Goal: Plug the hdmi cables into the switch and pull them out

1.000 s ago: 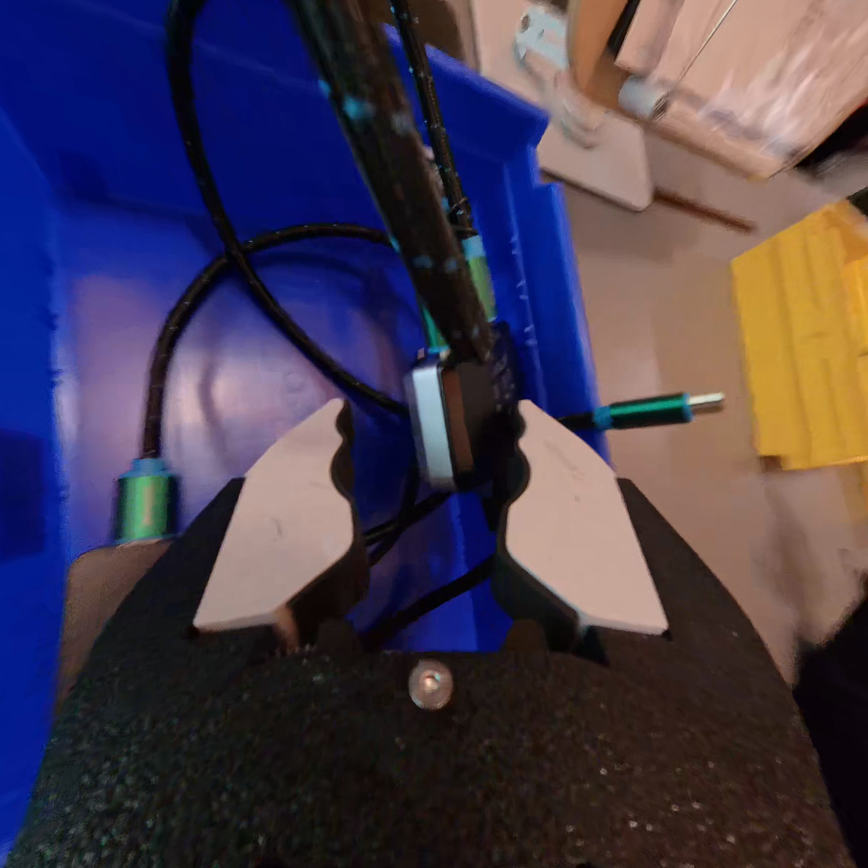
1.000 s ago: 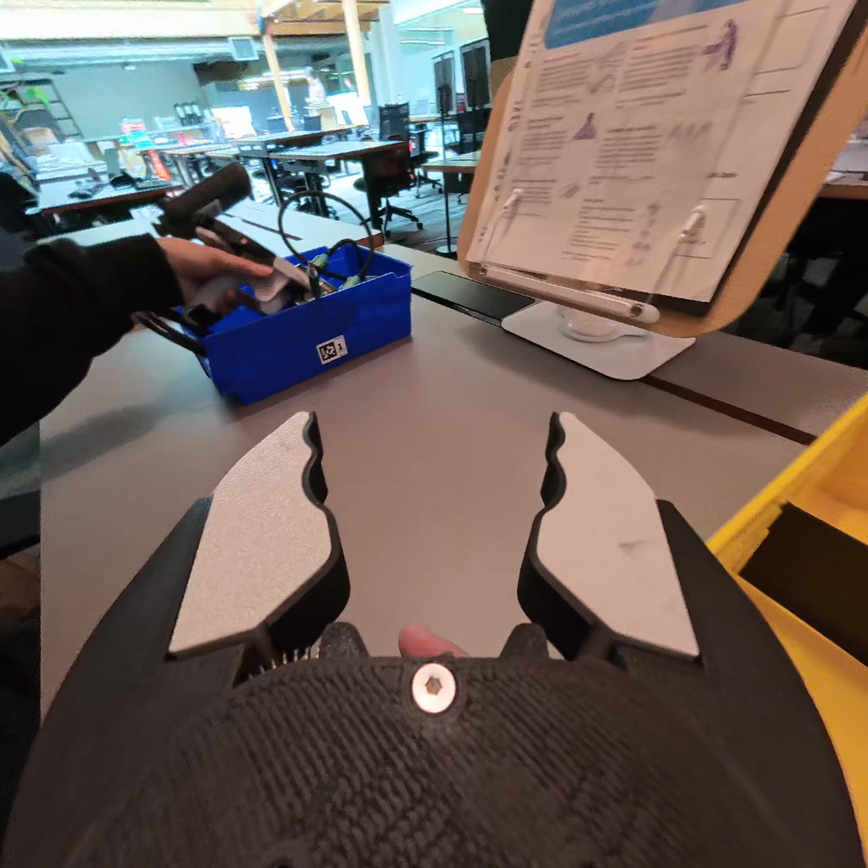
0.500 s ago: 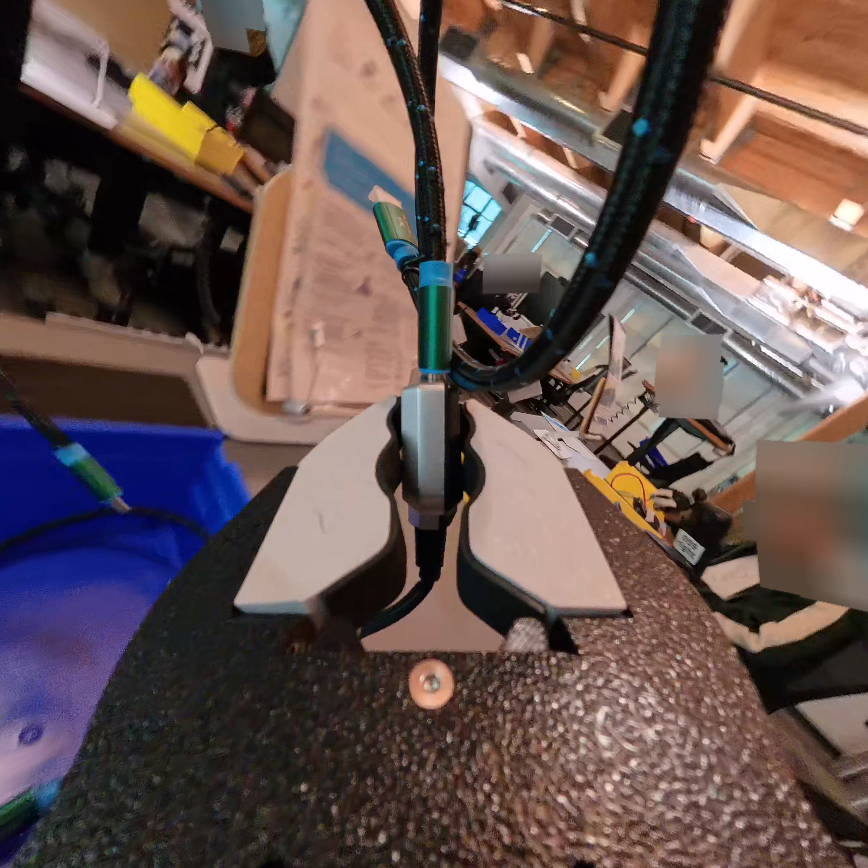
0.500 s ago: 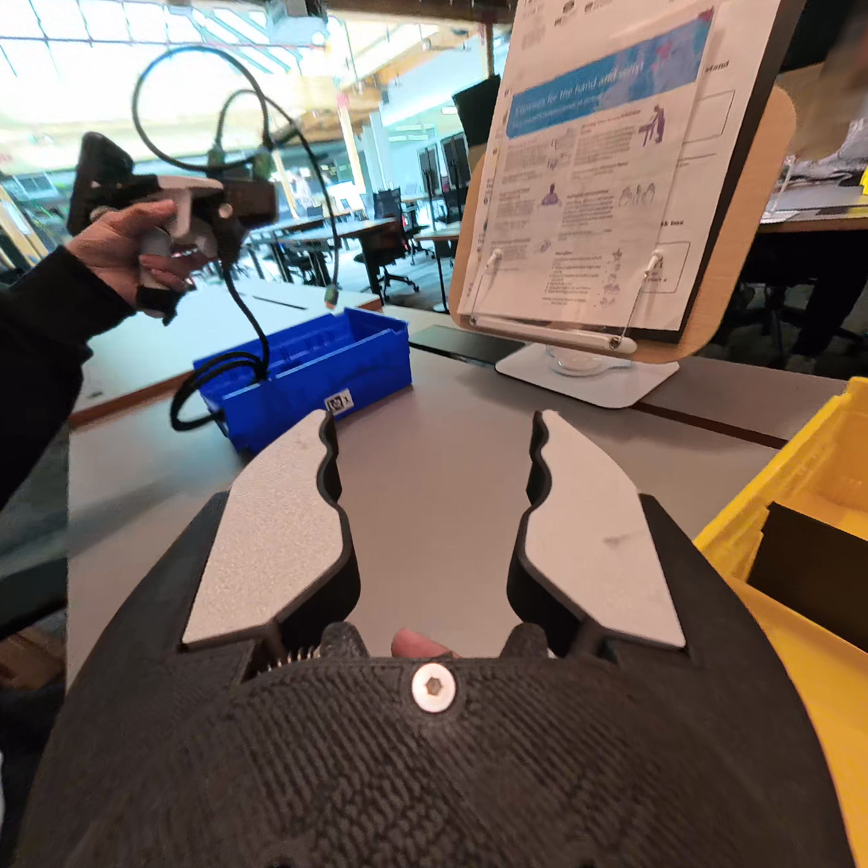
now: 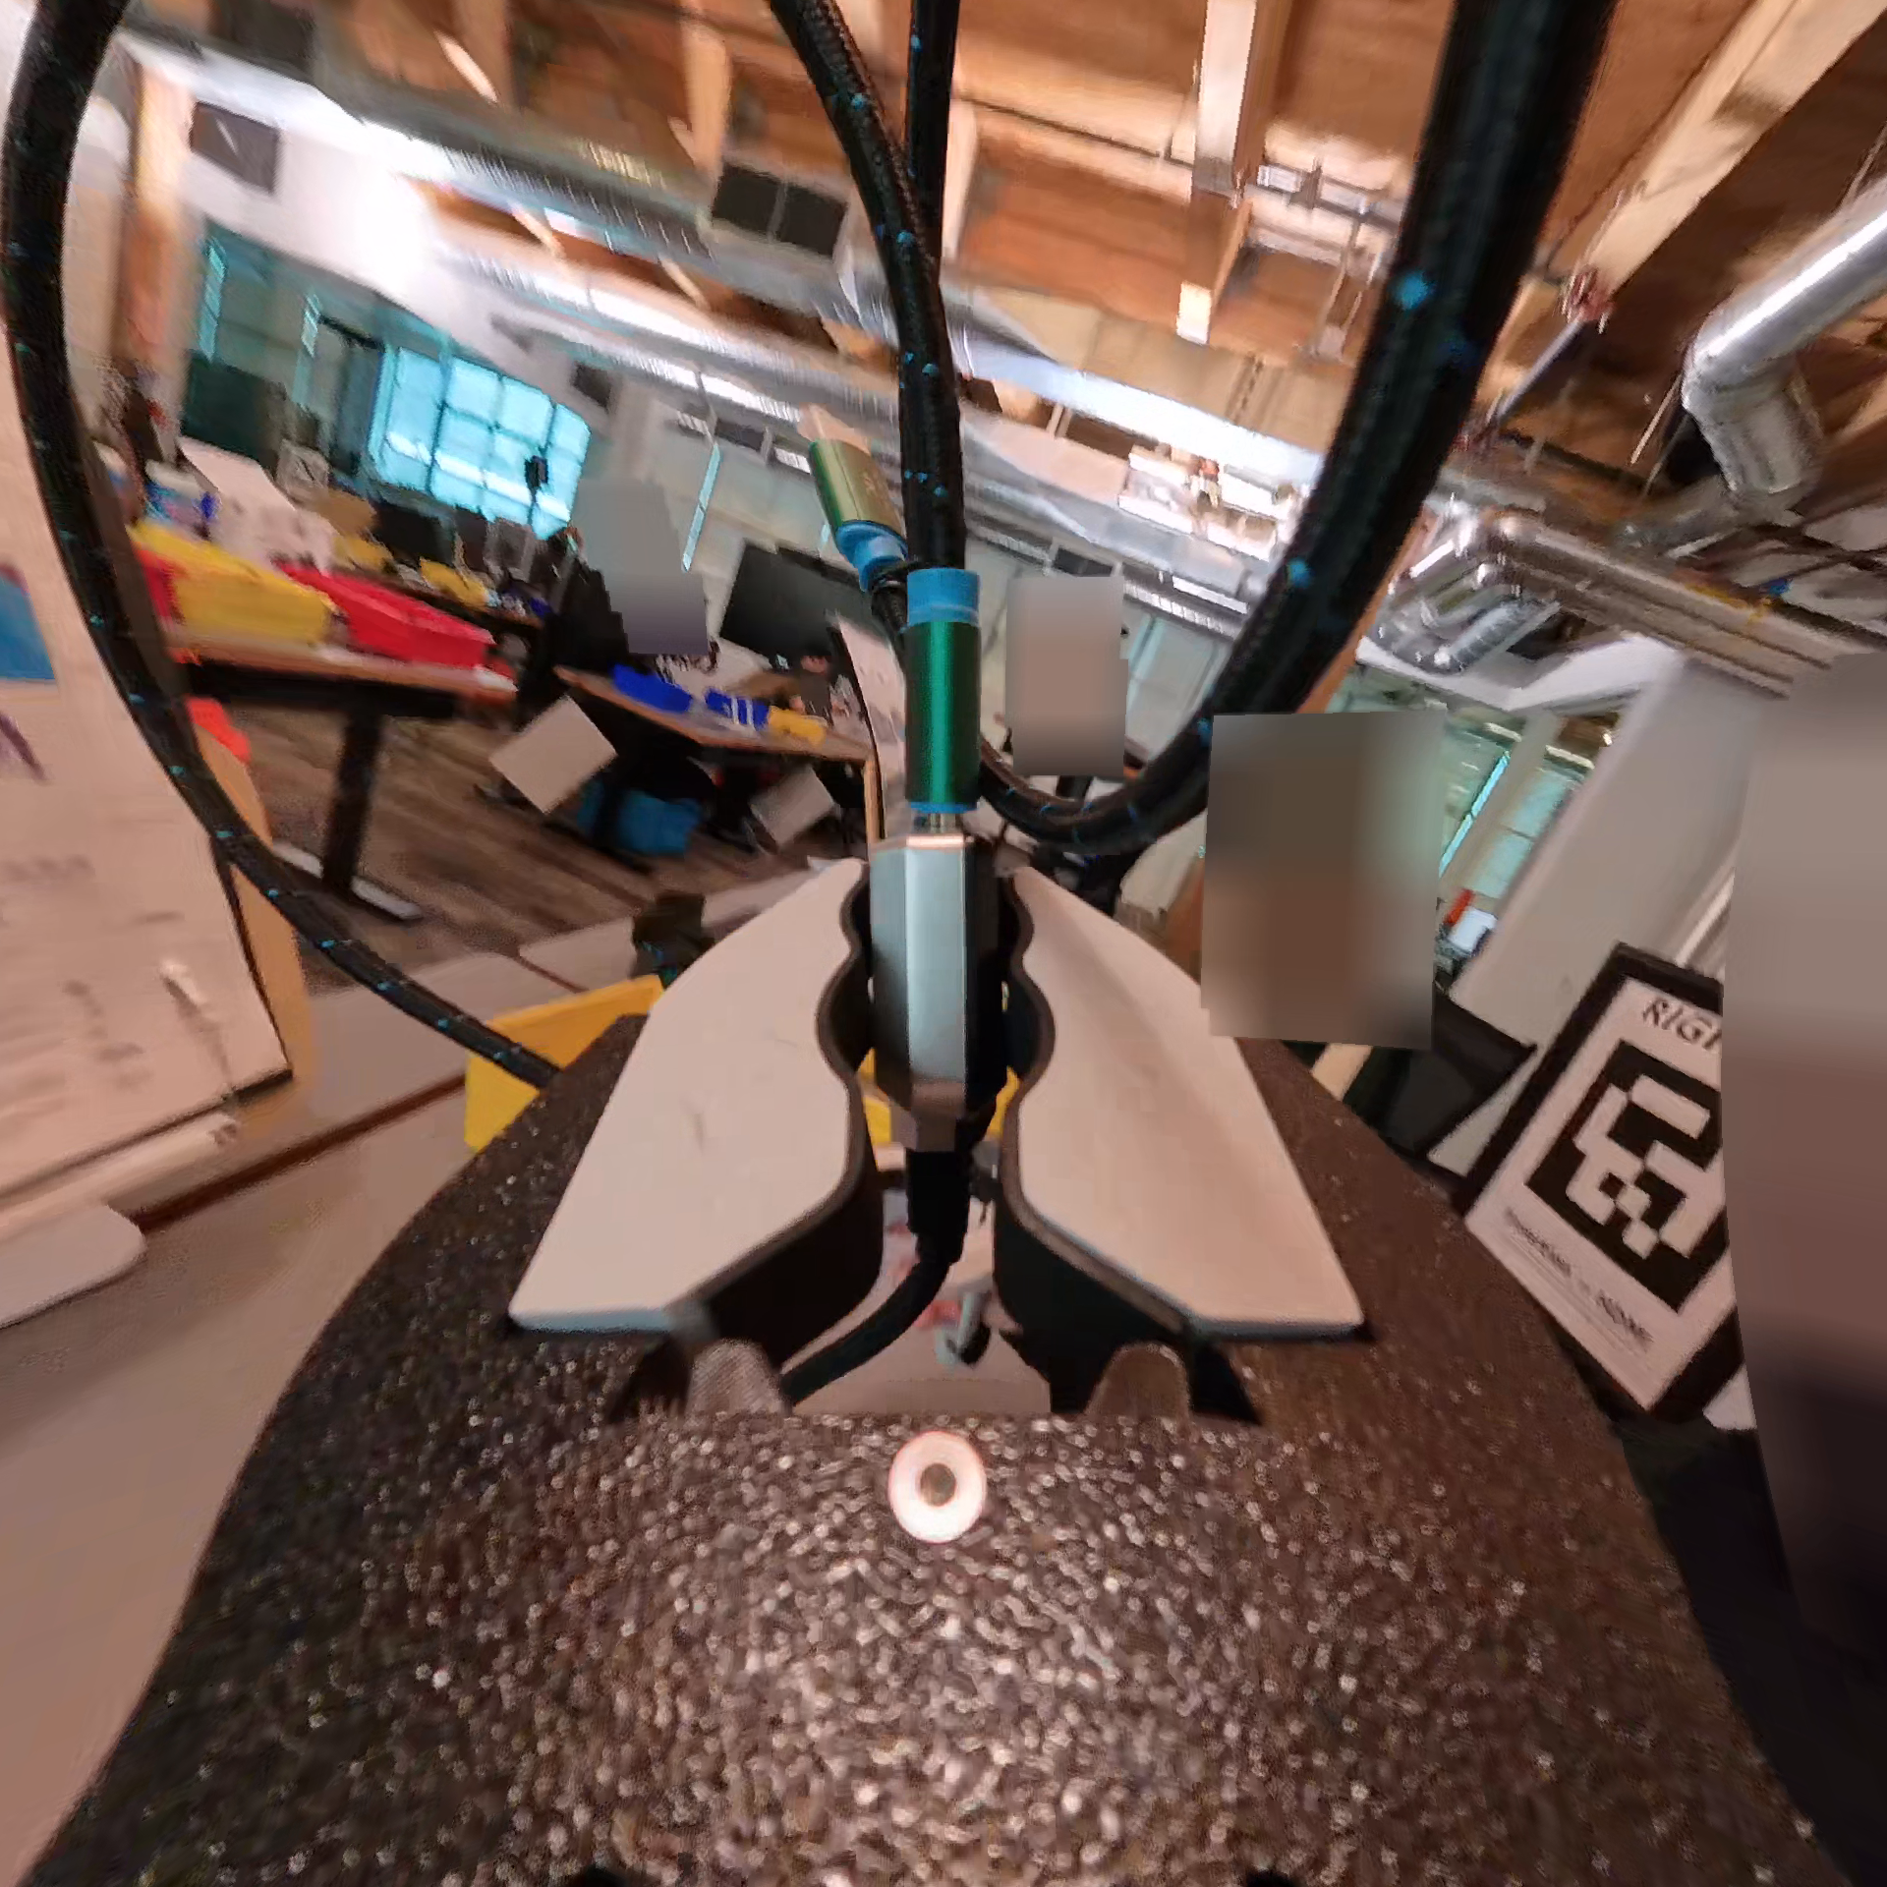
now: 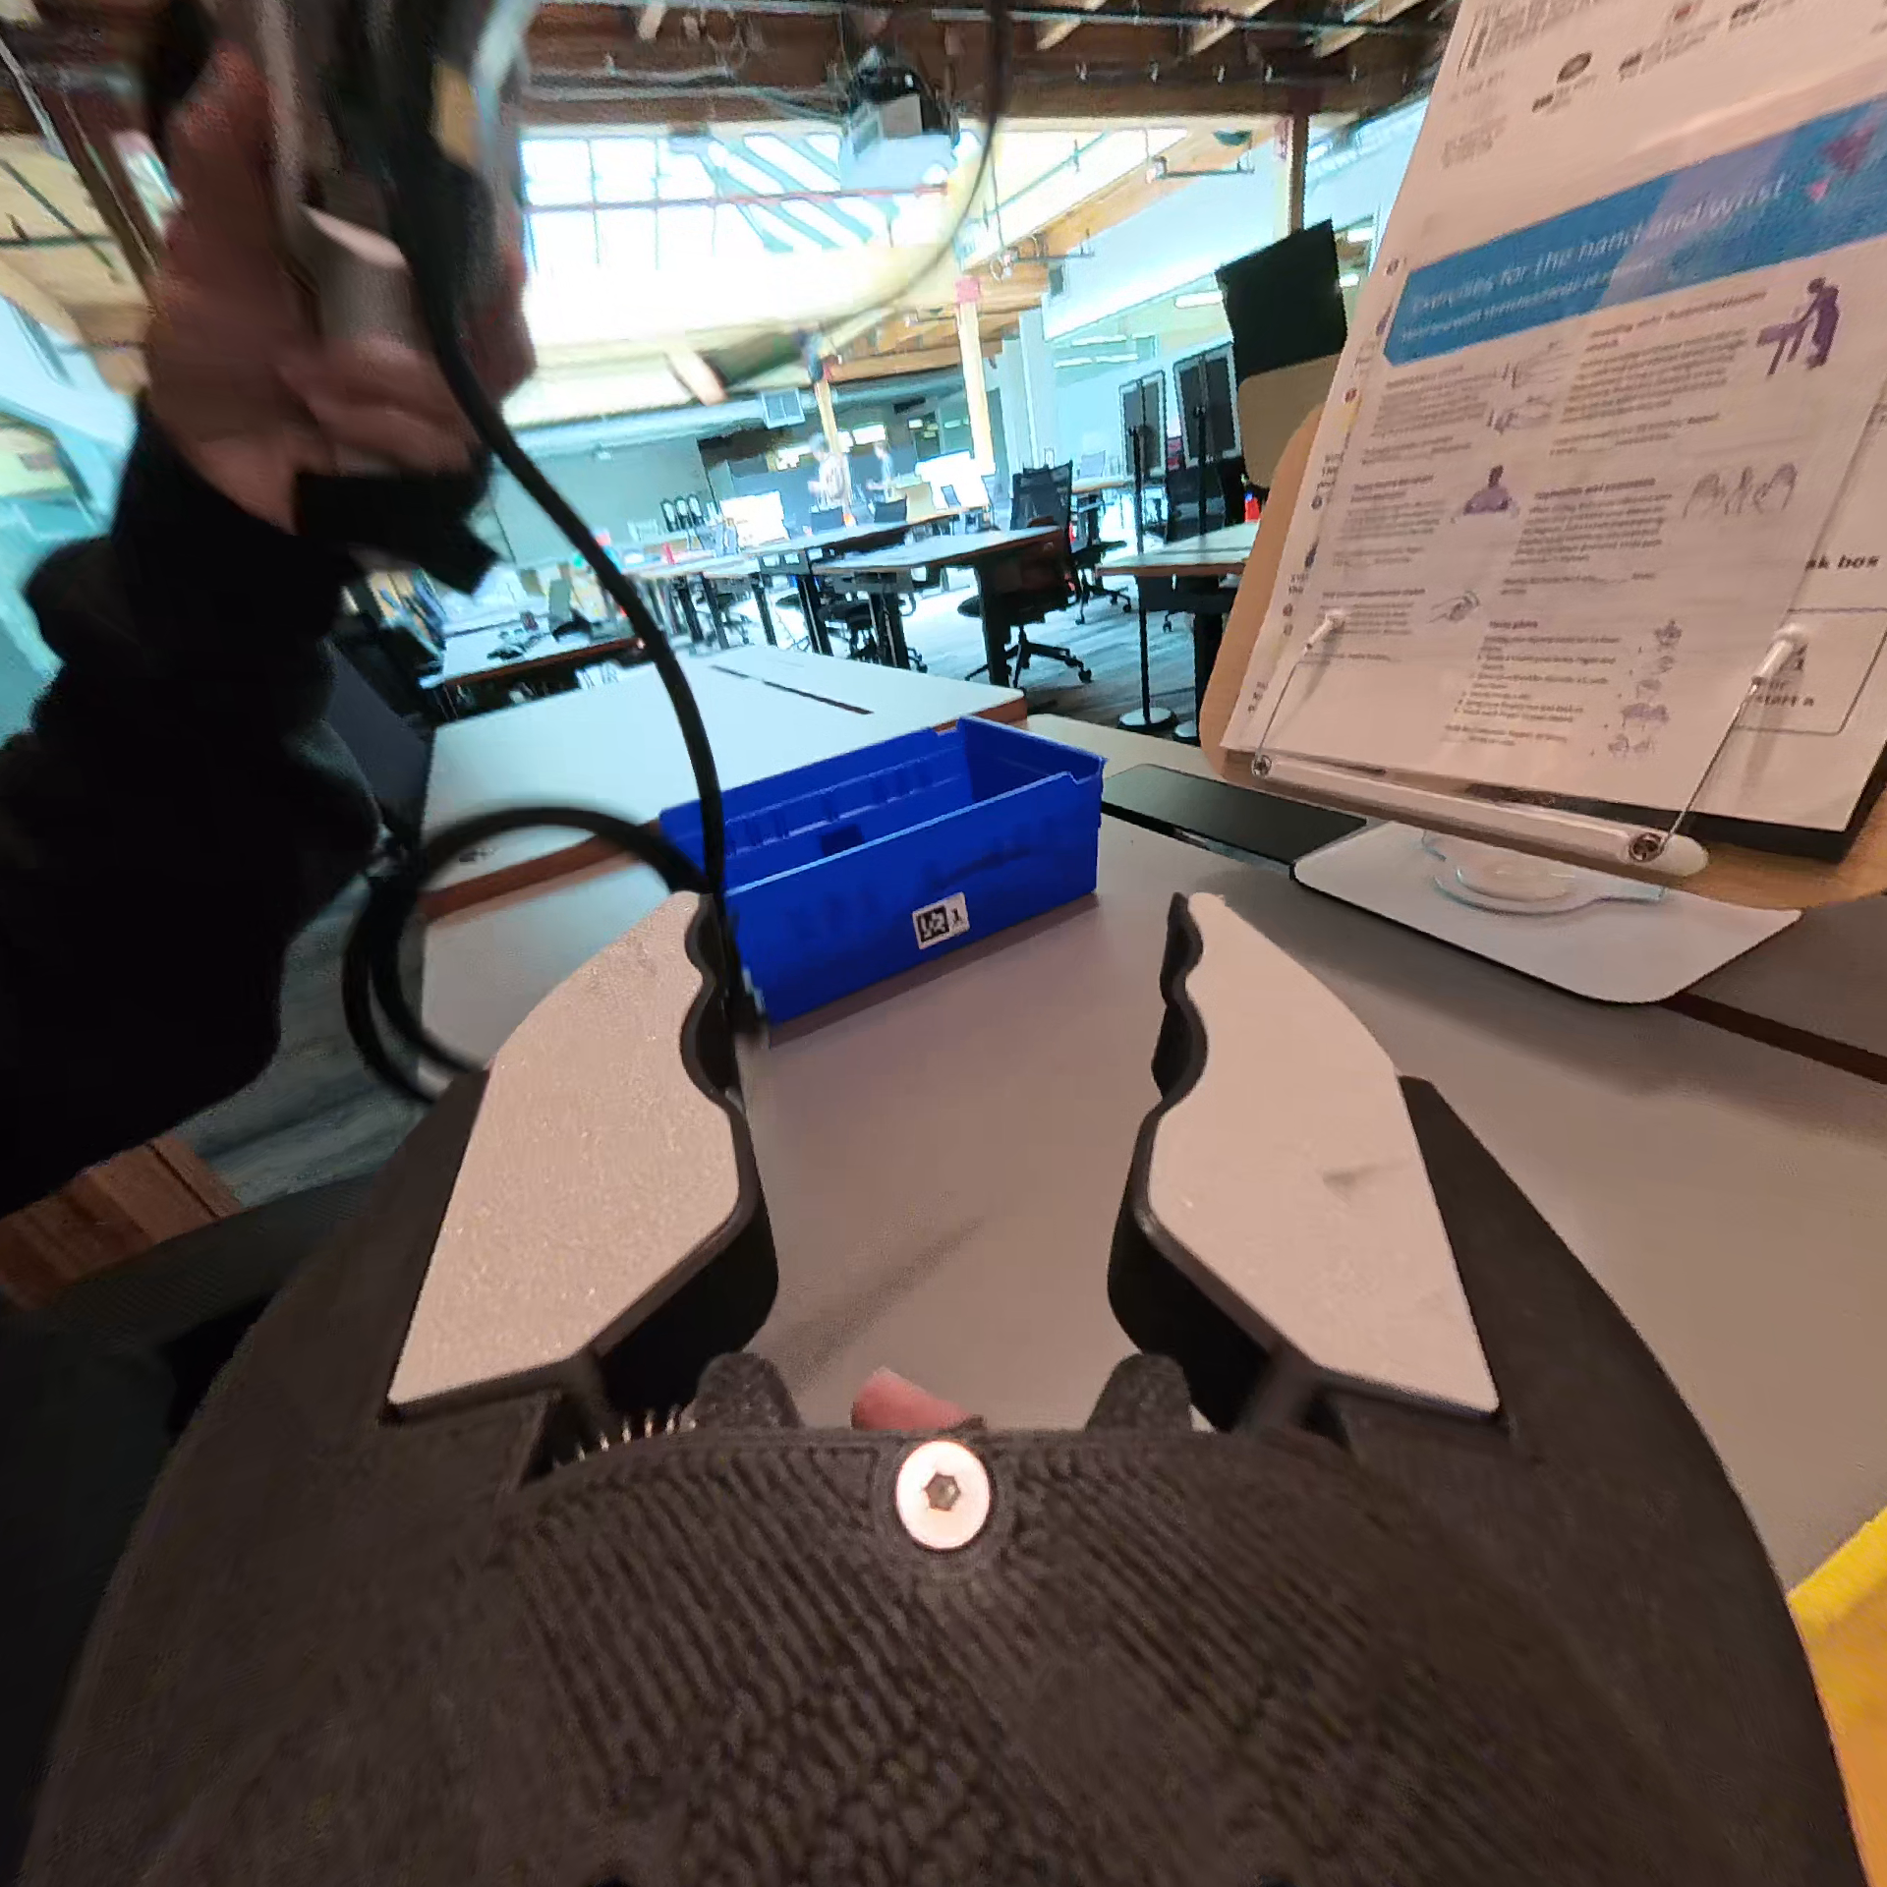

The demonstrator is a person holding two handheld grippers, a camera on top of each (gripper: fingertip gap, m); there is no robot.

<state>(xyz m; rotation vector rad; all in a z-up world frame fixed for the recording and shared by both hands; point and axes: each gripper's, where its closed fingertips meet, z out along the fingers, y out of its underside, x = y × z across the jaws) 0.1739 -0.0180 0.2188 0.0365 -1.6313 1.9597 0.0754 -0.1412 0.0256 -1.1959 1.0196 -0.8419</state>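
Observation:
My left gripper (image 5: pixel 934 899) is shut on the grey metal HDMI switch (image 5: pixel 916 980) and holds it high in the air. A green plug (image 5: pixel 941 730) sits in the switch's front end, its black braided cable (image 5: pixel 924 306) looping upward. A second, loose green plug (image 5: pixel 853 500) hangs behind it. My right gripper (image 6: pixel 945 950) is open and empty, low over the grey table (image 6: pixel 919 1174). In the right wrist view the left gripper, blurred, is raised at the upper left in a person's hand (image 6: pixel 276 357), with black cables (image 6: pixel 654 654) dangling from it.
A blue bin (image 6: pixel 888 848) stands on the table ahead of my right gripper. A document stand (image 6: pixel 1593 490) with a printed sheet is at the right. A yellow bin (image 5: pixel 551 1052) shows in the left wrist view, and its corner (image 6: pixel 1838 1654) at the right wrist view's lower right.
My left gripper closed on the switch inside the blue bin and lifted it high, cables trailing out. My right gripper stayed open and tilted upward slightly.

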